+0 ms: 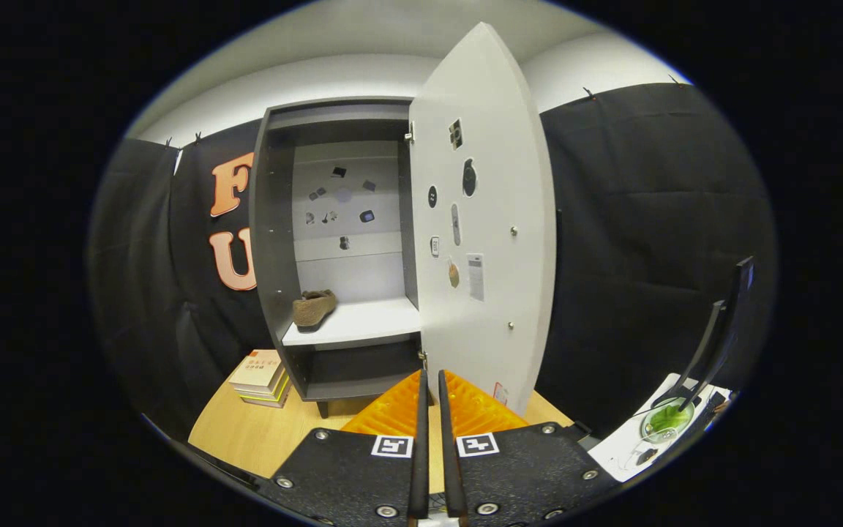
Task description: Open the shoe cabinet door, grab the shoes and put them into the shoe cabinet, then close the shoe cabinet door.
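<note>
A brown shoe point(313, 308) lies on the cabinet's point(275, 241) white shelf point(363, 323), at its left end. The door point(491, 219) stands open, hiding the right side. The gripper point(430, 382) is closed on nothing, fingers nearly touching. Books point(260, 378) lie beside the cabinet.

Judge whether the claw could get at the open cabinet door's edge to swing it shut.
Probably yes: the claw, fingers nearly closed and empty, sits just before the door, nothing between them.

A shoe point(314, 308) lies on the cabinet point(275, 241) shelf, books point(262, 377) left below.
</note>
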